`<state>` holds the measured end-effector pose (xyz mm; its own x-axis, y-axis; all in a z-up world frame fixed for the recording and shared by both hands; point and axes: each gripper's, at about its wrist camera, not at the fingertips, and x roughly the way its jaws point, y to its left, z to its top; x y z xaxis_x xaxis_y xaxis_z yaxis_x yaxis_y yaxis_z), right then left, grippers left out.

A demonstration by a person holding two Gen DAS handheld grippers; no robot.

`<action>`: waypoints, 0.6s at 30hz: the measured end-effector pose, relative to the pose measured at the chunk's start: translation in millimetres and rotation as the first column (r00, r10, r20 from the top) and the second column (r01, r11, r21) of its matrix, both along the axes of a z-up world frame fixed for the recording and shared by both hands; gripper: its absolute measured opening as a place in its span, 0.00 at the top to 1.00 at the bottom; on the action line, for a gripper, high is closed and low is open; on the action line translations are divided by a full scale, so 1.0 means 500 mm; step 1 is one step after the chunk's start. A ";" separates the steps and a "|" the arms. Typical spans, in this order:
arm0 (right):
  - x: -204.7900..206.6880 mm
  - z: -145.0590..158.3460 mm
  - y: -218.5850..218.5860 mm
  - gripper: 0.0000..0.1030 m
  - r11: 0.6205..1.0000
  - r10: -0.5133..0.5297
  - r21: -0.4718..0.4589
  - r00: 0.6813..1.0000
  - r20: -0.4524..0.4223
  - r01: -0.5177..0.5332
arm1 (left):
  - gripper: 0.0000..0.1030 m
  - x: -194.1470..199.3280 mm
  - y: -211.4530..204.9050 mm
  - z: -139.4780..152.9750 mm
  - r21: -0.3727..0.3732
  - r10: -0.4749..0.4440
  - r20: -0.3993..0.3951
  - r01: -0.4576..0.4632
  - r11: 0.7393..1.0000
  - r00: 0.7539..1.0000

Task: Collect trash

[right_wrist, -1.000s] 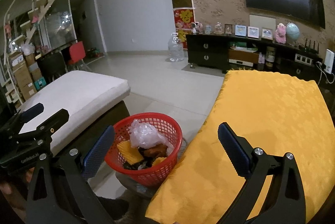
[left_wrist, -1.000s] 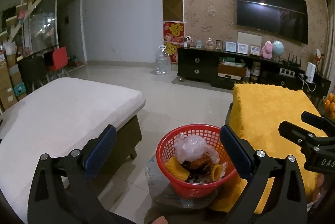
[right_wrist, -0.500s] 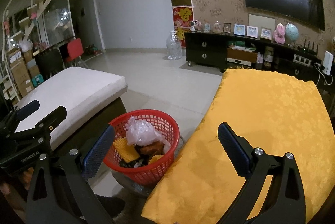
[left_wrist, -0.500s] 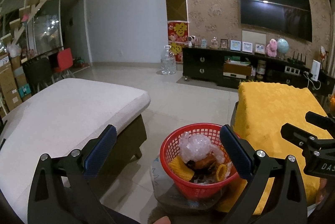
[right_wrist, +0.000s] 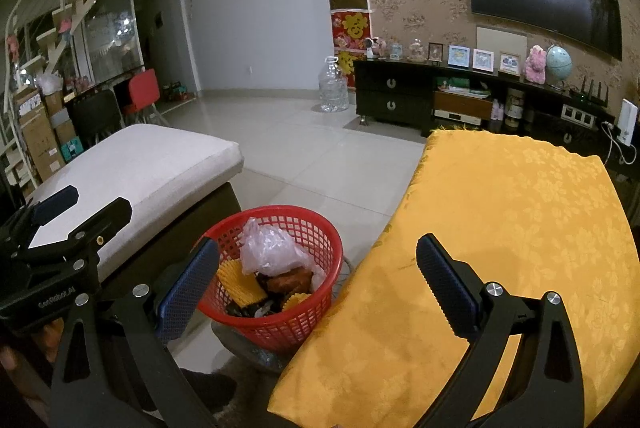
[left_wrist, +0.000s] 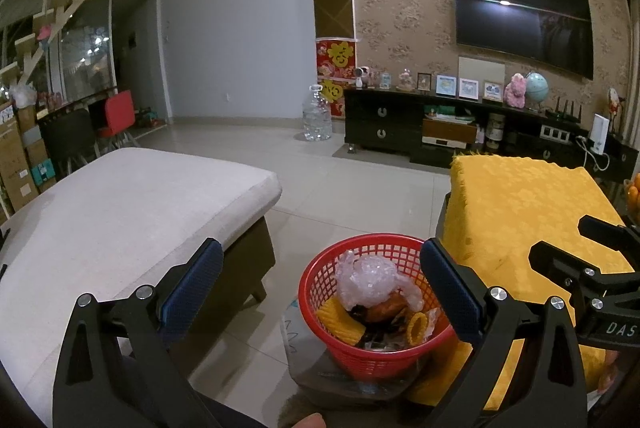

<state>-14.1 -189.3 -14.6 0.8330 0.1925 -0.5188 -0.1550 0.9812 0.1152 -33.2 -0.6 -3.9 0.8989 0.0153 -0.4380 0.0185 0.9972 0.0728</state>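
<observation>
A red mesh basket [left_wrist: 320, 278] stands on the floor between a white bench and a yellow-covered table; it also shows in the right wrist view [right_wrist: 324, 248]. It holds a crumpled clear plastic bag [left_wrist: 366, 278], yellow ridged pieces [left_wrist: 340, 324] and brown scraps [left_wrist: 386, 308]. My left gripper [left_wrist: 320, 288] is open and empty, held above and in front of the basket. My right gripper [right_wrist: 318, 278] is open and empty, above the basket's right side and the table edge. Each gripper shows at the edge of the other's view.
A white cushioned bench [left_wrist: 120, 203] is on the left. A table under a yellow cloth [right_wrist: 500, 228] is on the right. A black TV cabinet [left_wrist: 420, 127], a wall TV [left_wrist: 520, 23] and a large water bottle [left_wrist: 317, 115] stand across the tiled floor.
Both cameras have drifted slightly; the basket sits a little lower and more central in the left view. Both grippers stay open and empty.
</observation>
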 end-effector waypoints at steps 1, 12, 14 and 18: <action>0.000 0.000 0.000 0.07 1.000 0.000 -0.001 1.000 -0.001 0.000 | 0.08 0.000 0.000 0.000 0.000 0.000 0.000 0.000 1.000 1.000; 0.000 -0.005 -0.002 0.07 1.000 -0.002 0.001 1.000 -0.005 0.002 | 0.08 0.000 0.001 0.000 0.000 -0.001 0.000 0.001 1.000 1.000; 0.000 -0.005 -0.002 0.07 1.000 -0.002 0.002 1.000 -0.006 0.002 | 0.08 0.000 0.000 0.000 0.001 -0.001 0.000 0.001 1.000 1.000; -0.004 -0.011 -0.005 0.07 1.000 -0.003 0.002 1.000 -0.008 0.003 | 0.08 0.000 0.000 0.000 -0.001 0.000 0.001 0.000 1.000 1.000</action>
<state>-15.9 -191.8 -20.2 0.8294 0.1910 -0.5249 -0.1509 0.9814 0.1187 -33.4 -0.5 -4.0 0.8992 0.0145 -0.4373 0.0188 0.9972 0.0718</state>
